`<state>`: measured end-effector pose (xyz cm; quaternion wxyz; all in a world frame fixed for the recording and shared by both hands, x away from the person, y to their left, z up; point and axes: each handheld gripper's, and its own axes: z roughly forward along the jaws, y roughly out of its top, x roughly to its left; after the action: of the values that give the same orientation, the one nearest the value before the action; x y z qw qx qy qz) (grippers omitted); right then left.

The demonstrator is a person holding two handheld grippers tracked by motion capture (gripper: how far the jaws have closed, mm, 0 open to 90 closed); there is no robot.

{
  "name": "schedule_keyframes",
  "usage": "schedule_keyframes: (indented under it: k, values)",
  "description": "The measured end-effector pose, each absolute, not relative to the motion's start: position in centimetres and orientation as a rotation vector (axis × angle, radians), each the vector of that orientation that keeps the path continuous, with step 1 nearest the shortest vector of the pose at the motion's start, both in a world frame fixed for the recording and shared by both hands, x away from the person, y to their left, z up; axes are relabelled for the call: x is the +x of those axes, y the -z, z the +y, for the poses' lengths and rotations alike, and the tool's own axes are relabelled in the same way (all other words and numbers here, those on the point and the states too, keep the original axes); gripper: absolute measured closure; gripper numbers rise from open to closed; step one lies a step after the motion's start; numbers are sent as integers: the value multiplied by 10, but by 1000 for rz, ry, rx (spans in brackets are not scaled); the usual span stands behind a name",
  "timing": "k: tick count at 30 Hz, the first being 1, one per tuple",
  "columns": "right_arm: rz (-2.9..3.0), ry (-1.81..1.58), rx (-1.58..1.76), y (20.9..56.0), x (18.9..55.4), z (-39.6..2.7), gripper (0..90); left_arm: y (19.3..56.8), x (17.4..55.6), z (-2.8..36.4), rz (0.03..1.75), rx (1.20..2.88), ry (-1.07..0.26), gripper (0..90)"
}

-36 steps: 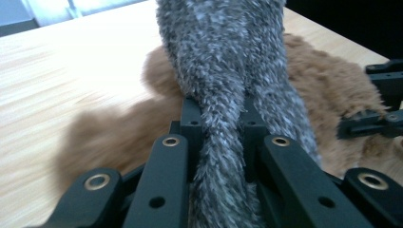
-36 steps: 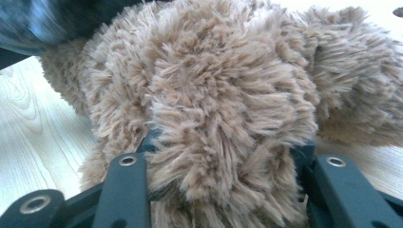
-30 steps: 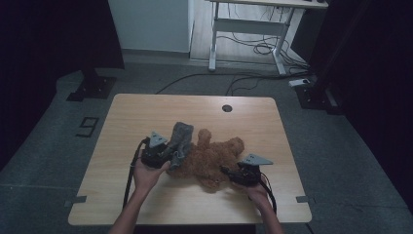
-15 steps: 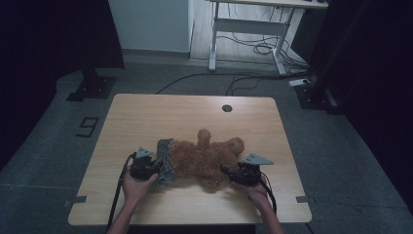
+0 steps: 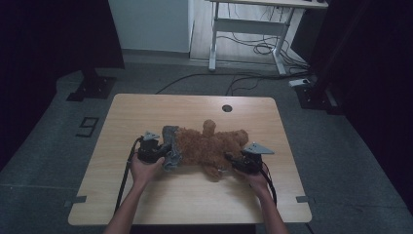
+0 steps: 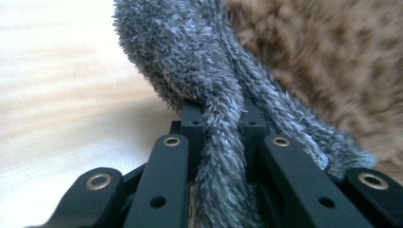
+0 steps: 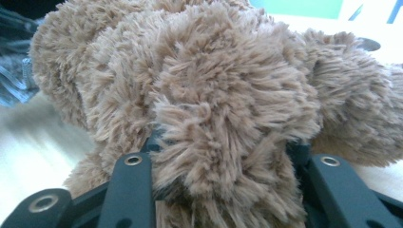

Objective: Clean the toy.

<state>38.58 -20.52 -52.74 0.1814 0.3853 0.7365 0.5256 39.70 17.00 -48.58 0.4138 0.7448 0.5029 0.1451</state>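
Observation:
A brown plush teddy bear (image 5: pixel 209 146) lies spread out in the middle of the wooden table (image 5: pixel 146 112). A grey fuzzy garment (image 5: pixel 170 148) sits at its left end. My left gripper (image 5: pixel 164 152) is shut on a fold of that grey garment (image 6: pixel 190 61), with the brown plush (image 6: pixel 332 61) just behind it. My right gripper (image 5: pixel 227 163) is at the bear's right side. Its jaws have just been closing and press into a thick wad of the bear's fur (image 7: pixel 214 85). The right gripper (image 7: pixel 223 147) is half buried in plush.
A round cable hole (image 5: pixel 227 108) sits near the table's far edge. Bare tabletop surrounds the bear on all sides. A white desk frame (image 5: pixel 243 24) and floor cables (image 5: pixel 253 48) stand beyond the table. Both forearms come in from the near edge.
The left gripper brought the grey garment down from above the bear to its left end, near the tabletop. The right hand shifted a little against the bear's right side.

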Motion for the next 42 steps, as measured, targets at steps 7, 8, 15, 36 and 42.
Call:
schedule_keyframes:
  k: [7,8,15,36,42]
  values:
    - [2084,-1499,1060,530,388,-206,537,438,402,160,1161,1810,-399,773]
    - [2086,-1493,1056,530,387,-206,537,433,402,155,1147,1812,-404,772]
    - [2082,-1490,1026,532,382,-206,534,415,423,106,1079,1883,-362,766]
    - [2107,-1641,1130,521,367,-229,217,472,387,100,1036,1921,-298,783]
    - [2067,-1673,1152,510,369,-229,189,479,366,101,1014,1908,-298,784]
